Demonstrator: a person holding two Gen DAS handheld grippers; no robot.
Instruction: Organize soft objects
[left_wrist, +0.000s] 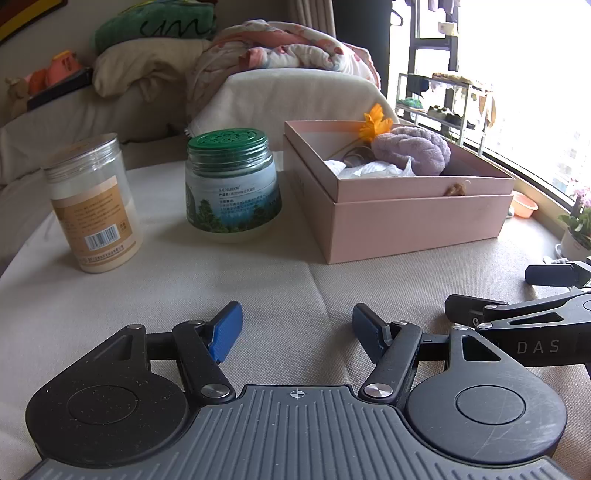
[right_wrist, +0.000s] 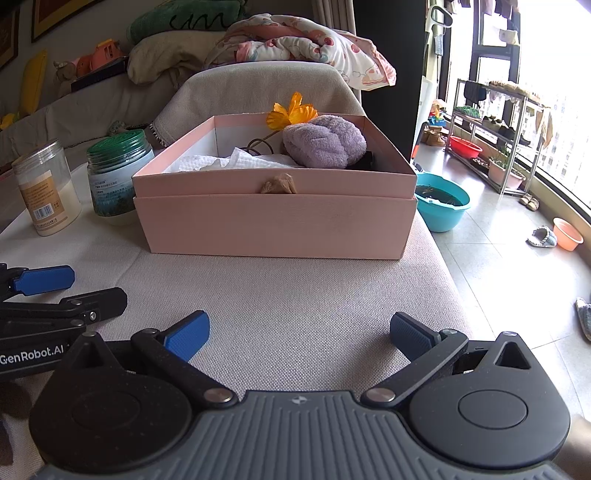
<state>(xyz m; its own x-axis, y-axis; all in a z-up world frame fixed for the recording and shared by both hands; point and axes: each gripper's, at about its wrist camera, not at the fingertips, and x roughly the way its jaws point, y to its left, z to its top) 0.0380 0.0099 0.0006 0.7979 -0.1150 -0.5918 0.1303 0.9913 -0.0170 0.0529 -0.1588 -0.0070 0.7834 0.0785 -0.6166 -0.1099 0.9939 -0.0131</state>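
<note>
A pink box (left_wrist: 413, 218) (right_wrist: 273, 225) stands open on the cloth-covered table. Inside lie a purple fluffy towel (left_wrist: 412, 149) (right_wrist: 323, 140), an orange flower (left_wrist: 373, 123) (right_wrist: 291, 110) and white tissue paper (left_wrist: 373, 168) (right_wrist: 236, 160). A small tan tuft (left_wrist: 456, 190) (right_wrist: 279, 183) sticks out at the box's front seam. My left gripper (left_wrist: 297, 328) is open and empty, low over the table in front of the box. My right gripper (right_wrist: 299, 334) is open and empty, also in front of the box. Each gripper shows at the edge of the other's view.
A clear jar of pale powder (left_wrist: 92, 206) (right_wrist: 46, 188) and a green-lidded jar (left_wrist: 231, 184) (right_wrist: 120, 173) stand left of the box. A sofa with blankets (left_wrist: 280, 48) lies behind. The table's right edge drops to the floor with a teal basin (right_wrist: 441, 205).
</note>
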